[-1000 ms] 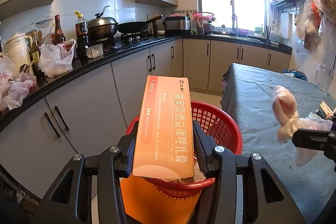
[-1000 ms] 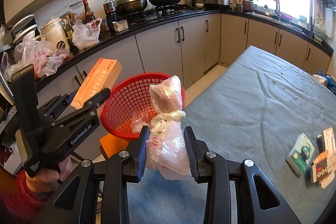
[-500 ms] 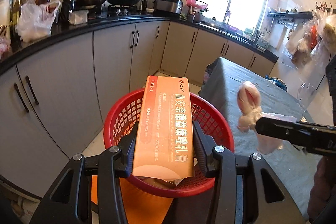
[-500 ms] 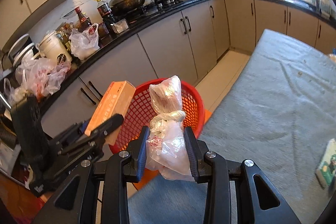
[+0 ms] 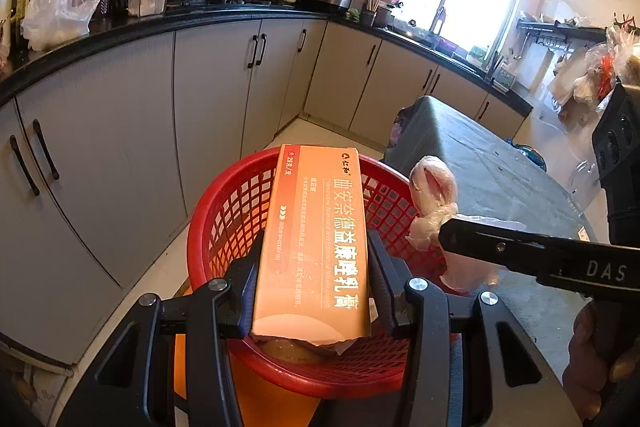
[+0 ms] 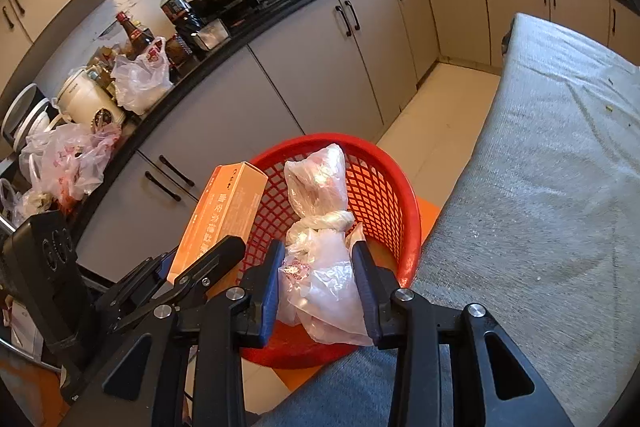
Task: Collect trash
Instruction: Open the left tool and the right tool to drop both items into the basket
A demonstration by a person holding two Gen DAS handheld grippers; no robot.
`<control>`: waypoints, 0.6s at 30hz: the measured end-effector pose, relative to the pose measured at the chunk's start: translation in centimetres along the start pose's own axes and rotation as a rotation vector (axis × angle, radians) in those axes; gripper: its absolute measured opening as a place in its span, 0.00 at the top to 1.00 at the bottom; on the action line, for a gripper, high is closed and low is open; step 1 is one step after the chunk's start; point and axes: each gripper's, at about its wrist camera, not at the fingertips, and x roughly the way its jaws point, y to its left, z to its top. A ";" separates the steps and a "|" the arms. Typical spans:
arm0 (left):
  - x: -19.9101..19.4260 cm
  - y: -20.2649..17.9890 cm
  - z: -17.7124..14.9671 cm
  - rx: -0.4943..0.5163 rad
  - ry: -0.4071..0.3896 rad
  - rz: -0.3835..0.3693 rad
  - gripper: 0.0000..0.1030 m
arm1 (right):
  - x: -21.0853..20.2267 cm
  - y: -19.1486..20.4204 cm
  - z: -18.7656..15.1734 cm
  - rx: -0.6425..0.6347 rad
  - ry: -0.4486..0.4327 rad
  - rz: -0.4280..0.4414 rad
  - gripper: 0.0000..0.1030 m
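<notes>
A red mesh basket (image 5: 224, 211) stands beside the grey-covered table (image 5: 480, 167), low in front of the cabinets. My left gripper (image 5: 316, 239) is shut on a long orange carton (image 5: 320, 219), holding it over the basket's opening. My right gripper (image 6: 318, 247) holds a knotted clear plastic bag (image 6: 316, 187) over the basket (image 6: 384, 187), close to its table-side rim. Its jaws are opening, with the bag between them and the pads still touching it. In the right wrist view the carton (image 6: 228, 207) and left gripper (image 6: 212, 259) sit just left of the bag.
A black counter (image 6: 240, 39) curves behind the basket, crowded with bottles, a wok, a pan, a kettle and plastic bags. Grey cabinets (image 5: 120, 147) stand below it. An orange surface (image 5: 264, 399) lies under the basket. A tiled floor strip runs between cabinets and table (image 6: 540, 187).
Both grippers have moved forward and down toward the basket, which now looms larger. The carton and the bag hang over its opening instead of short of it.
</notes>
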 end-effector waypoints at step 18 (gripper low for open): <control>-0.4 0.6 0.1 -0.026 -0.004 -0.002 0.55 | -0.9 -0.7 0.1 0.014 -0.028 0.006 0.51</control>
